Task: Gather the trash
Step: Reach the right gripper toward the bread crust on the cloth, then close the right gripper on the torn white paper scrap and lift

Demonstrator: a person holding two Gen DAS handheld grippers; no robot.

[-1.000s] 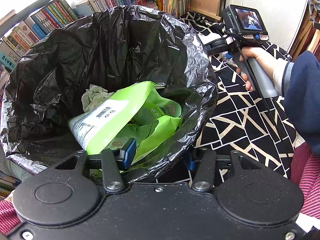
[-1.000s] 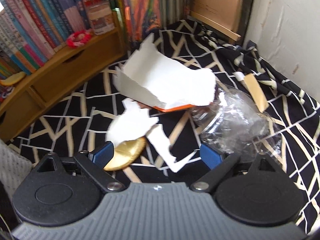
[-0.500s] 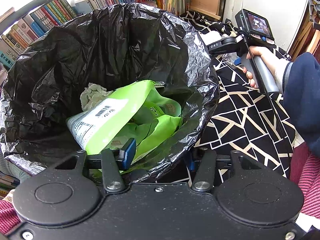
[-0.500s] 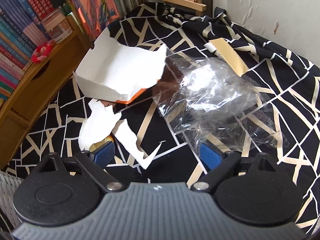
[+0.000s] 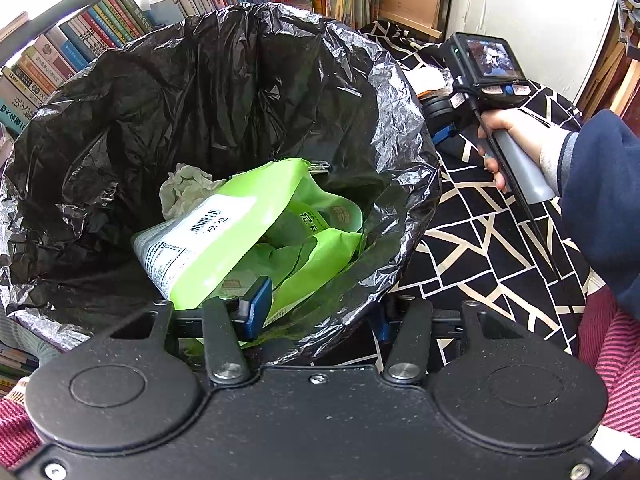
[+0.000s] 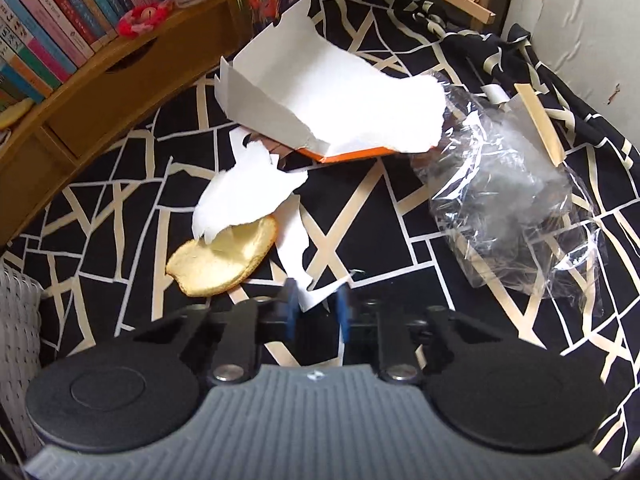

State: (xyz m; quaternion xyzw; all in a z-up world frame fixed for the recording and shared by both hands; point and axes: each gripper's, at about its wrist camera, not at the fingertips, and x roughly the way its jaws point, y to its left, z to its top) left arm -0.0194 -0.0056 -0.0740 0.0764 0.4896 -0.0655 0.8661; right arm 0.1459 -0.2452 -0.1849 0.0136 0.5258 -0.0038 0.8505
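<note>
A crinkled, glossy black bin bag (image 5: pixel 224 92) is seen draped over a bin's rim, and its near edge is pinched by the left gripper (image 5: pixel 320 312), whose blue pads are closed on the plastic. Inside the bag lie a smooth lime-green snack wrapper (image 5: pixel 248 232) with a white barcode label and a crumpled pale tissue (image 5: pixel 184 188).

On a bed covered by a black cloth (image 6: pixel 380 216) with cream geometric lines, torn trash is scattered: a ragged white paper scrap (image 6: pixel 296 248), a torn white carton (image 6: pixel 328 112) with an orange underside, a curved piece of orange peel (image 6: pixel 224 260) with pale pith, and a crumpled clear cellophane bag (image 6: pixel 508 204).

The right gripper (image 6: pixel 316 310) has just been closing; the scrap's pointed tip is caught between its narrowed blue pads, though whether they press on it cannot be told.
</note>
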